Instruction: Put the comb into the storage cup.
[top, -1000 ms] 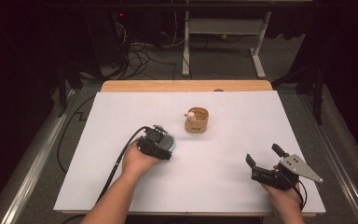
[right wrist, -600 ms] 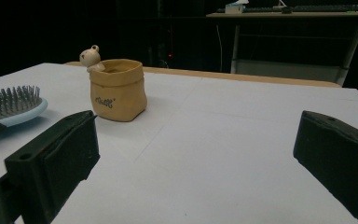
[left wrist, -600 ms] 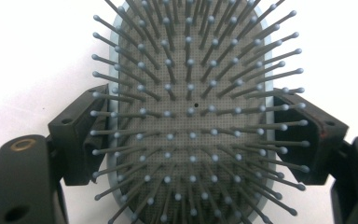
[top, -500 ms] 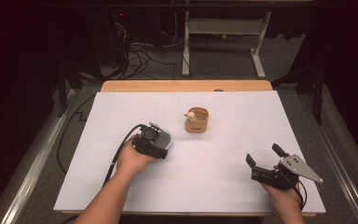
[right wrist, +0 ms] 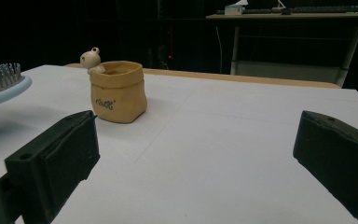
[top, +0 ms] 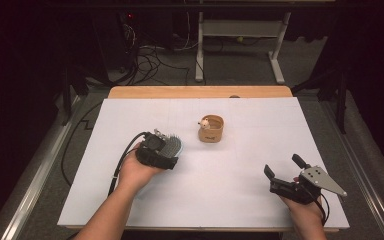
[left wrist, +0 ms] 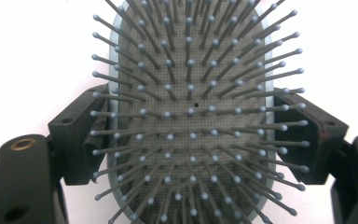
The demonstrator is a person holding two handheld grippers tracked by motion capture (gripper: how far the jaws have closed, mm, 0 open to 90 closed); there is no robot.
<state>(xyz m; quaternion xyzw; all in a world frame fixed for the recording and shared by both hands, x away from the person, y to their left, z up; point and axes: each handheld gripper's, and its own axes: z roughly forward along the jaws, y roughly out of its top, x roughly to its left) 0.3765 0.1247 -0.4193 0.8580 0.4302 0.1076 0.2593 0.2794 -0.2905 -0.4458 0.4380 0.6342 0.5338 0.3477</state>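
Note:
A light-blue hairbrush (top: 172, 145) with grey bristles is held a little above the white table cover, left of the middle. My left gripper (top: 164, 150) is shut on its head. In the left gripper view the two black jaws press on both sides of the hairbrush (left wrist: 191, 93), bristles toward the camera, around my left gripper (left wrist: 193, 135). A small tan pot (top: 210, 129) with a little figure on its rim stands upright near the centre. My right gripper (top: 282, 165) rests at the near right, open with nothing between its jaws. It faces the pot (right wrist: 118, 91) and the hairbrush (right wrist: 2, 81), my right gripper (right wrist: 196, 154) low.
A white cover (top: 250, 150) lies over the wooden table (top: 200, 92), whose bare far edge shows. A black cable (top: 122, 160) trails from the left gripper. Beyond the table are floor cables (top: 145, 55) and a desk frame (top: 240, 30).
The left hand has risen slightly and shifted a little left with the hairbrush in its jaws. The right hand and the pot have stayed put.

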